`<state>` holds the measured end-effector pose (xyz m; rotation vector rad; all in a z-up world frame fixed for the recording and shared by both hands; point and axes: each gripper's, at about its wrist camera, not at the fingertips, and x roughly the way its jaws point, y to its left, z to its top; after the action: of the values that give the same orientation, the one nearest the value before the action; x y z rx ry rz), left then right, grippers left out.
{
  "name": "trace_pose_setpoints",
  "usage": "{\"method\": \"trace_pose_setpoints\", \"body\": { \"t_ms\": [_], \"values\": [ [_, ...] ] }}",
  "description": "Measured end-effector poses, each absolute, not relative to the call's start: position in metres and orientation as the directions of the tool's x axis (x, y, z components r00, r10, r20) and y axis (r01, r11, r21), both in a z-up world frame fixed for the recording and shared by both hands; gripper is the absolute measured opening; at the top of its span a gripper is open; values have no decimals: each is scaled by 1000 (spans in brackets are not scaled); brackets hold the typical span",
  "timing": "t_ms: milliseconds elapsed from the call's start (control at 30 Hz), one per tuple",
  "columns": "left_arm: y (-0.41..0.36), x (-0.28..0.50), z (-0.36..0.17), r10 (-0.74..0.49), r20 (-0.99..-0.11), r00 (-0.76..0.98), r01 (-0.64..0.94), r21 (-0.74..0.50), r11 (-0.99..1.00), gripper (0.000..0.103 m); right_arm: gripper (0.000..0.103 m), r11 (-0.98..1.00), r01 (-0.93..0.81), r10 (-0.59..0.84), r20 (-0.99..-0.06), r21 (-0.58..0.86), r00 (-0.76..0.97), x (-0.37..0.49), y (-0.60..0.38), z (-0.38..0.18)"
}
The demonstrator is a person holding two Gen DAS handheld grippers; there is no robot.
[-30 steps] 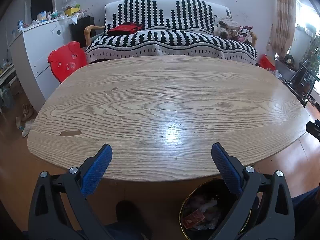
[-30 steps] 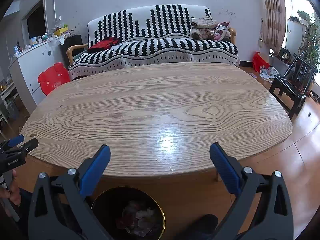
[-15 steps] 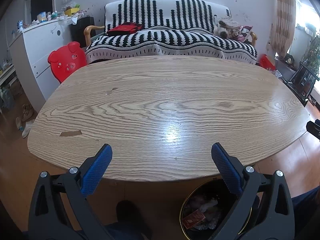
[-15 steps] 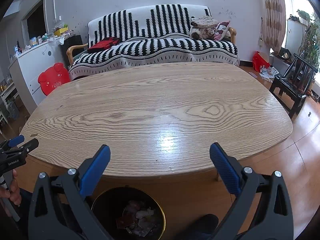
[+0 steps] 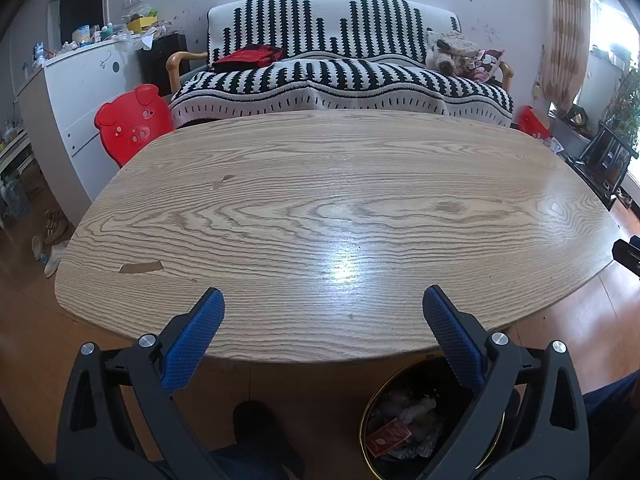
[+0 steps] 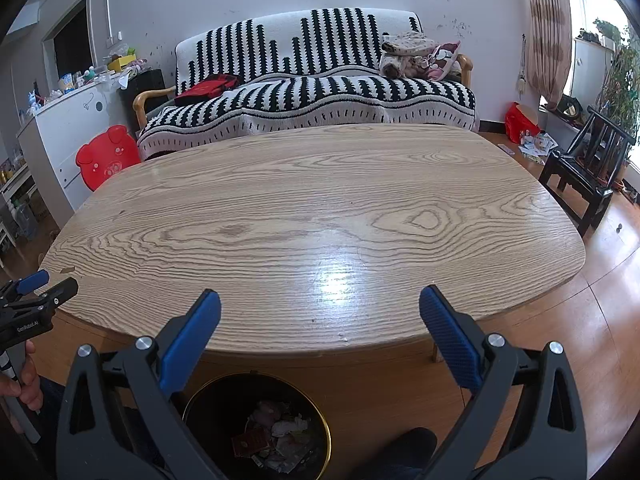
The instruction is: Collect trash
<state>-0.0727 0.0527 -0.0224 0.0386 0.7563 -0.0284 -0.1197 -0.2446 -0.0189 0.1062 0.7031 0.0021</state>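
Observation:
My left gripper (image 5: 323, 312) is open and empty, held above the near edge of the oval wooden table (image 5: 320, 200). My right gripper (image 6: 320, 314) is open and empty too, over the same edge (image 6: 304, 216). A black trash bin with a gold rim (image 5: 404, 432) stands on the floor below the table edge, holding crumpled paper and a red card; it also shows in the right wrist view (image 6: 256, 428). A small brown paper scrap (image 5: 141, 267) lies flat at the table's near left. The left gripper shows at the left edge of the right wrist view (image 6: 36, 300).
A black-and-white striped sofa (image 5: 340, 76) stands behind the table. A red pig-shaped stool (image 5: 132, 124) and a white cabinet (image 5: 76, 92) are at the left. A dark wooden chair (image 6: 588, 176) stands at the right on the wood floor. My feet are under the table edge.

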Motion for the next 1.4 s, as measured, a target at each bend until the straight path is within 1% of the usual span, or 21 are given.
{"method": "trace_pose_setpoints", "body": {
  "t_ms": [500, 900, 1100, 1400],
  "values": [
    [52, -73, -24, -15, -688, 725, 43, 24, 999, 96, 96, 995, 34, 38, -647, 98, 762, -120, -245, -19],
    [47, -74, -25, -3, -683, 730, 57, 57, 997, 96, 96, 995, 33, 38, -647, 98, 762, -120, -245, -19],
    [49, -73, -25, -13, -692, 722, 55, 39, 998, 96, 96, 995, 34, 35, -649, 93, 760, -119, -245, -20],
    [48, -73, -23, -16, -692, 722, 65, 45, 997, 96, 96, 995, 33, 35, -649, 93, 760, -119, -246, -20]
  ]
}}
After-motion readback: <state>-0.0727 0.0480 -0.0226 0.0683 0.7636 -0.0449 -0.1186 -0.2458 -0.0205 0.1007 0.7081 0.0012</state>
